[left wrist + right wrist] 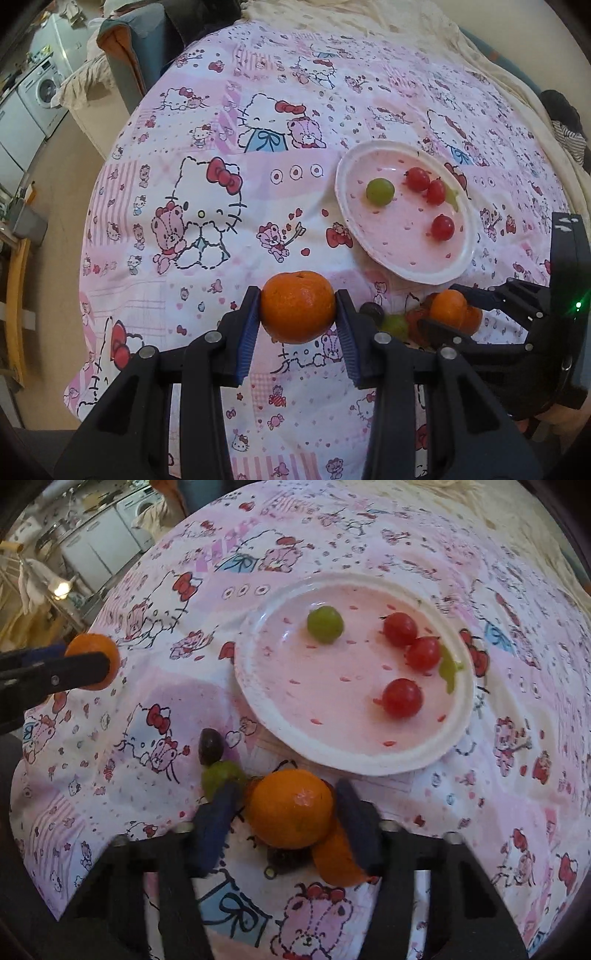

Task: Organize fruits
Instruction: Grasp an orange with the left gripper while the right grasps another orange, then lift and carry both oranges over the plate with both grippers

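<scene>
My left gripper [298, 310] is shut on a mandarin [297, 306] and holds it above the cloth; it also shows in the right wrist view [92, 661]. My right gripper [290, 808] is open around a second mandarin [291, 808], with gaps at both pads; a third mandarin [334, 860] lies just behind it. The right gripper also shows in the left wrist view [454, 310]. A white plate [255, 701] holds three red cherry tomatoes [400, 698] and two green grapes [325, 624]. A dark grape [211, 746] and a green grape [221, 773] lie on the cloth beside my right gripper.
A pink Hello Kitty cloth [207, 206] covers the round table. A cream blanket [369, 22] lies at the far side. A chair [129, 55] and a washing machine [40, 92] stand beyond the table's left edge. A dark object [284, 856] lies under the second mandarin.
</scene>
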Tool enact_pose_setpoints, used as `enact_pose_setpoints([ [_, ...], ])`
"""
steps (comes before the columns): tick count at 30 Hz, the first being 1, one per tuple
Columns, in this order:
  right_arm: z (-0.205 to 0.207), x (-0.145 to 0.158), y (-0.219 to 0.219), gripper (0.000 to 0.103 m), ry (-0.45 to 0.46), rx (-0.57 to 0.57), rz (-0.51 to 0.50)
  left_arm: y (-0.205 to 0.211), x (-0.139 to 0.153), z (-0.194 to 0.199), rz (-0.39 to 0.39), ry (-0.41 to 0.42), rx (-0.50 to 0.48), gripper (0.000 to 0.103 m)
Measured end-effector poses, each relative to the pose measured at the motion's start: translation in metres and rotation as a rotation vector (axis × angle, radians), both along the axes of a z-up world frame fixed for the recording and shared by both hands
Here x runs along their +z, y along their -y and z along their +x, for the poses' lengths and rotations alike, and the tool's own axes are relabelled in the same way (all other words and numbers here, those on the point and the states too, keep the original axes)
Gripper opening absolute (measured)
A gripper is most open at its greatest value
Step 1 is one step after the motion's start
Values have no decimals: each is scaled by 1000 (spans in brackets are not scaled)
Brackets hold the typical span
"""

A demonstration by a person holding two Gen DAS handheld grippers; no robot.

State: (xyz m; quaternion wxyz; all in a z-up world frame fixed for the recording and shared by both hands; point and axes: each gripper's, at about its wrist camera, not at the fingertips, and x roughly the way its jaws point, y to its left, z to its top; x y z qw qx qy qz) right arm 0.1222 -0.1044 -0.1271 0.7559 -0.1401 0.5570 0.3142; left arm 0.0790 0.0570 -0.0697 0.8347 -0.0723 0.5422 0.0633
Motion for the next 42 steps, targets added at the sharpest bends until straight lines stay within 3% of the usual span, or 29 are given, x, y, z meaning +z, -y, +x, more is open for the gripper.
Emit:
enact_pose_setpoints([
  [1,0,-1,1,47,5,-4,-2,1,-1,1,-1,-5,1,35],
  [5,3,0,8,46,-17,-40,27,3,-4,3,-4,-12,0,35],
  [16,12,26,41,46,-70,-177,216,9,-2,2,-6,12,-20,35],
  [32,0,77,98,46,1,-314,356,9,10,-7,-17,100,-19,35],
  [42,4,105,139,46,58,-434,462,6,40,-15,18,214,-11,35],
])
